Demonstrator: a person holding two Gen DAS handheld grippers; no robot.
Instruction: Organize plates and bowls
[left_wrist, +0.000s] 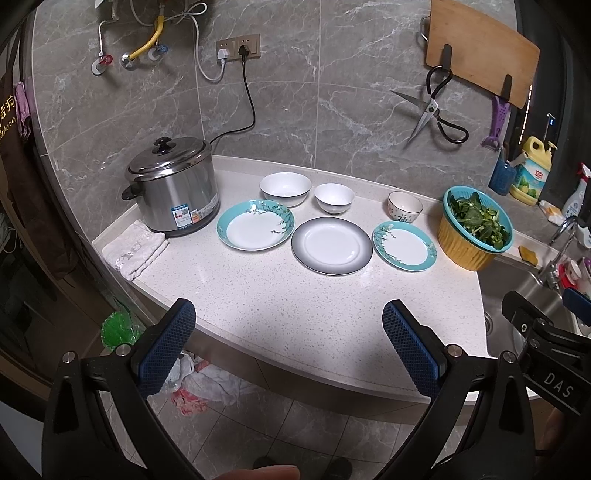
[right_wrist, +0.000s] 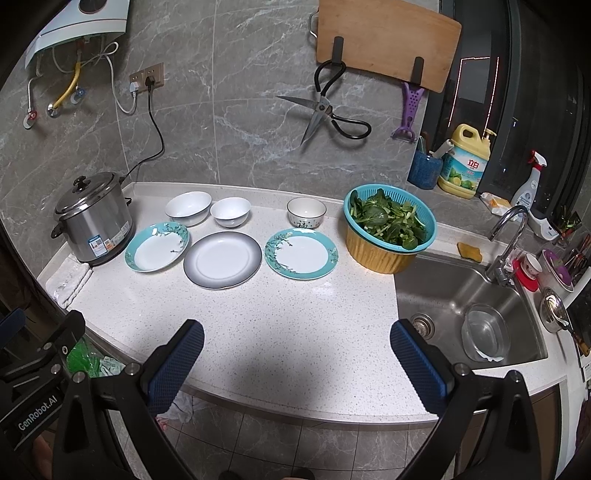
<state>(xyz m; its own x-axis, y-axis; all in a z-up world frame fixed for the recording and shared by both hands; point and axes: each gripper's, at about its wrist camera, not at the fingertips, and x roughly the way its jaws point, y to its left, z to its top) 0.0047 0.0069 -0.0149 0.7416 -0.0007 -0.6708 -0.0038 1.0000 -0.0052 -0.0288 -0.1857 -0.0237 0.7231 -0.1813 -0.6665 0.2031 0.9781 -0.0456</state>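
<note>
Plates (right_wrist: 222, 259) and bowls (right_wrist: 188, 207) spread on counter (right_wrist: 280, 332) — left gripper (left_wrist: 288, 343), right gripper (right_wrist: 295, 350) jaws wide, empty, touching nothing.

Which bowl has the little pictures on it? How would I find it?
Find the blue basket of greens beside the sink. Just left of it, behind a teal-rimmed plate, stands a small bowl. Unlike the two plain white bowls, it has dark markings outside.

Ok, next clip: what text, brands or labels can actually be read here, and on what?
"DAS": right gripper body, left wrist view.
"GenRobot.AI": left gripper body, right wrist view.
"立白": yellow detergent bottle.
"福": small patterned bowl, faint.
Rice cooker stickers: too small to read.
Spray bottle label: blurred.
</note>
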